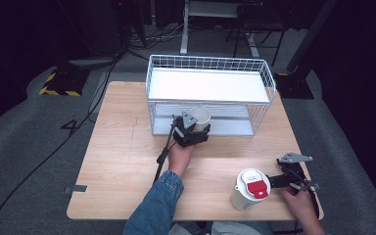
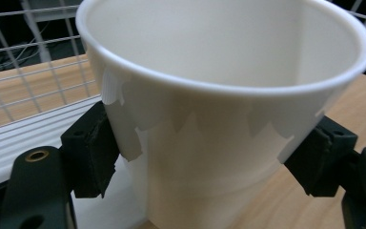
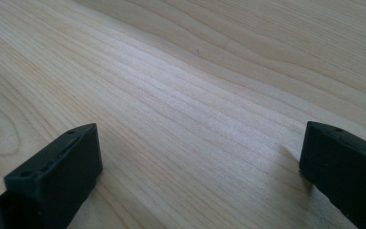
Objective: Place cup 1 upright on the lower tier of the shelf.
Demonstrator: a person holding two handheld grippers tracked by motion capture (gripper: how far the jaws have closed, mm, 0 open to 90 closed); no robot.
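Note:
A white paper cup point(image 1: 201, 118) point(image 2: 228, 95) is upright and empty, just in front of the open lower level of a white wire rack point(image 1: 150, 93). My left gripper point(image 1: 196, 131) point(image 2: 205, 164) is shut on the cup, with its black pads point(image 2: 93, 152) pressing the cup's wall from both sides below the rim. Near the table's front right corner my right gripper point(image 1: 274, 182) point(image 3: 198, 167) lies low over the wood. Its jaws are open and wide apart, with bare table between them.
A white tub with a red and white lid point(image 1: 250, 190) stands at the front, just left of the right gripper. The rack has a white upper shelf point(image 1: 205, 84) and a ribbed lower floor point(image 2: 33, 133). The wooden table point(image 1: 122, 161) surrounds them.

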